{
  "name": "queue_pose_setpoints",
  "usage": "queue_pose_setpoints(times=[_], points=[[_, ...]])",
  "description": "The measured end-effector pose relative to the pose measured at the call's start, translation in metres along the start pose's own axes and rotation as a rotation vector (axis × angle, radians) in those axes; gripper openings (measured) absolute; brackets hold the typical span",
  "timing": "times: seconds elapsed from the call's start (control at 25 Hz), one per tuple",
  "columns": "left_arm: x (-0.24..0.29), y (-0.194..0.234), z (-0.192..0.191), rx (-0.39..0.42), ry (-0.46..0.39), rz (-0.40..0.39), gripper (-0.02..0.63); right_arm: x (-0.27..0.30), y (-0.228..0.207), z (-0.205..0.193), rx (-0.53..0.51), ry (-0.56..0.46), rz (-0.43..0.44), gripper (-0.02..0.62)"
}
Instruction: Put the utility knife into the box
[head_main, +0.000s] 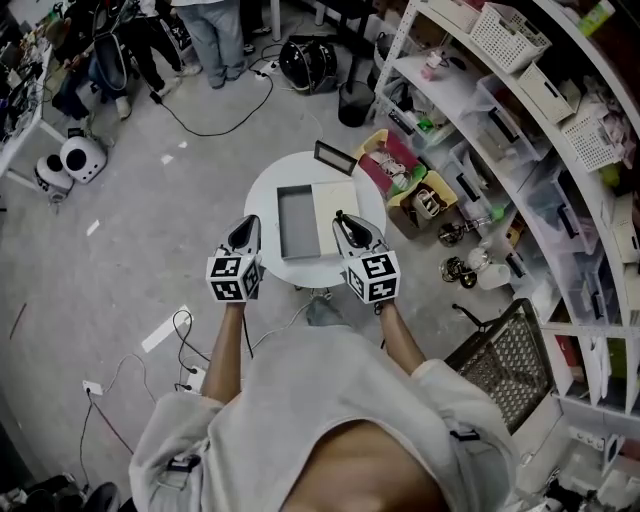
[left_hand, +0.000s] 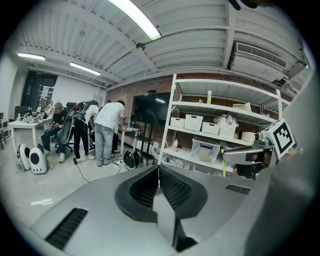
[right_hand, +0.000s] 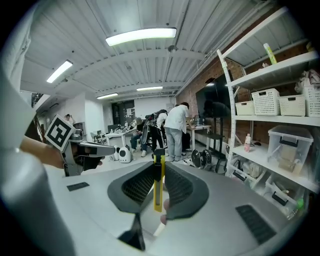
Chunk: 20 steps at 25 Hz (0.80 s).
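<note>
A yellow utility knife (right_hand: 158, 185) stands upright between the pads of my right gripper (right_hand: 159, 167), which is shut on it. In the head view that right gripper (head_main: 346, 224) hovers over the near right part of a round white table (head_main: 262, 190). On the table lies an open grey box (head_main: 297, 222) with a pale lid (head_main: 336, 208) beside it. My left gripper (head_main: 246, 230) hangs over the table's near left edge, left of the box. In its own view the left gripper (left_hand: 159, 173) has its jaws together with nothing between them.
A small black frame (head_main: 335, 157) lies at the table's far edge. Tall shelving (head_main: 520, 110) with baskets and bins runs along the right, with open cartons (head_main: 400, 172) and a wire cart (head_main: 508, 362) on the floor. Cables (head_main: 185, 345) trail near my feet. People (right_hand: 176, 127) stand further off.
</note>
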<state>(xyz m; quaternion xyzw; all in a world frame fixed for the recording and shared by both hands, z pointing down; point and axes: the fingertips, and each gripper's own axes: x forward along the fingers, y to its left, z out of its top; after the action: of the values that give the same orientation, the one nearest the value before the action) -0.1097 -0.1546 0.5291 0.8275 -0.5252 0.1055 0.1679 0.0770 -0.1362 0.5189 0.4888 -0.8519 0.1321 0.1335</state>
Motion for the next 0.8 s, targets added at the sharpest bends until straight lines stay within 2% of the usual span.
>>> queue_pose_setpoints(times=[0.44, 0.8], points=[[0.072, 0.019, 0.031, -0.011, -0.003, 0.081, 0.023, 0.076, -0.050, 0.026, 0.003, 0.003, 0.105, 0.083], [0.083, 0.051, 0.031, -0.034, 0.024, 0.131, 0.023, 0.125, -0.040, 0.036, 0.005, 0.031, 0.174, 0.083]])
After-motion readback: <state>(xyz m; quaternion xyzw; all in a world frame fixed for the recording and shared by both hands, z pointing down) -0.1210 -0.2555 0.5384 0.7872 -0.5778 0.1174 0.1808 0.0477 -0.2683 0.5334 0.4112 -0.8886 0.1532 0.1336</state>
